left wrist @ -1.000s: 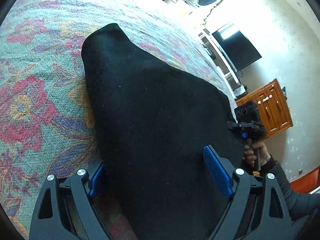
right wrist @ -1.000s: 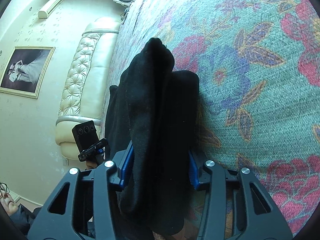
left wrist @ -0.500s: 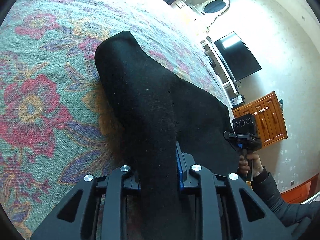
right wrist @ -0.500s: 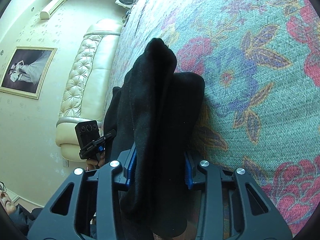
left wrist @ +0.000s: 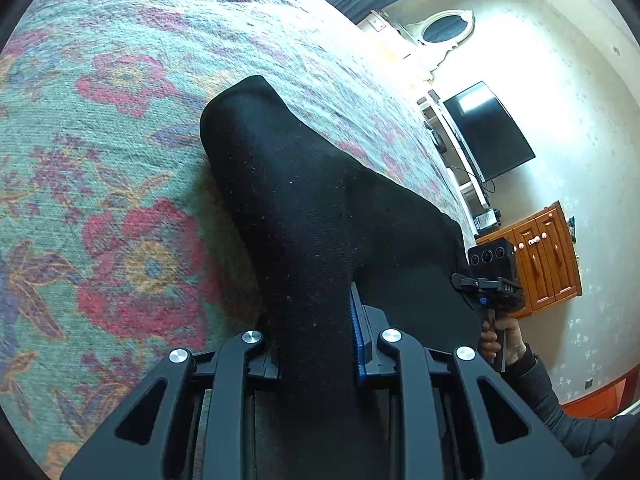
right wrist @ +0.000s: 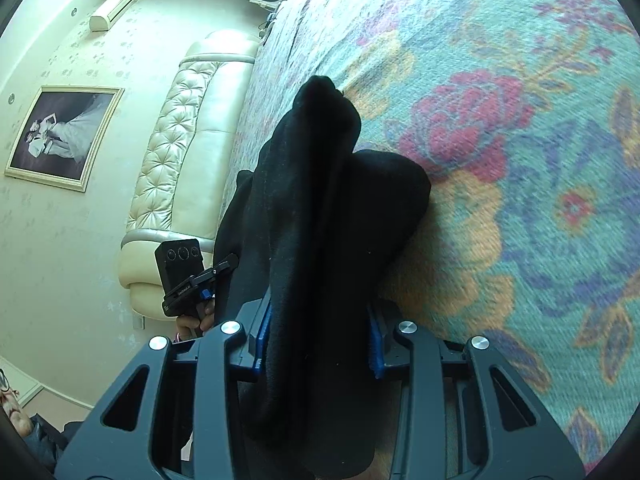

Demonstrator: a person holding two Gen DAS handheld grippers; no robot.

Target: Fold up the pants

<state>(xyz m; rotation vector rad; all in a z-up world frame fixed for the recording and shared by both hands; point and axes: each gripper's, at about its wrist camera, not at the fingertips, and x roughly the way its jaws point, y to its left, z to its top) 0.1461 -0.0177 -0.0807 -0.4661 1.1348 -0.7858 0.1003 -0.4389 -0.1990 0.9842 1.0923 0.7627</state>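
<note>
Black pants (left wrist: 296,208) lie bunched on a floral bedspread (left wrist: 100,160). My left gripper (left wrist: 316,344) is shut on one edge of the pants, the cloth pinched between its blue pads. My right gripper (right wrist: 316,340) is shut on a thick fold of the same pants (right wrist: 320,200), which drapes over its fingers. Each gripper shows in the other's view: the right one (left wrist: 492,284) at the pants' far edge, the left one (right wrist: 188,276) at the left. The fingertips are hidden by cloth.
The bedspread (right wrist: 500,140) stretches wide around the pants. A cream tufted headboard (right wrist: 180,160) and framed picture (right wrist: 60,136) are on one side. A wall TV (left wrist: 488,132) and wooden cabinet (left wrist: 540,256) stand beyond the bed's other edge.
My left gripper has shut from wide open onto the pants' edge, gathering the cloth into a ridge. My right gripper has tightened on its fold.
</note>
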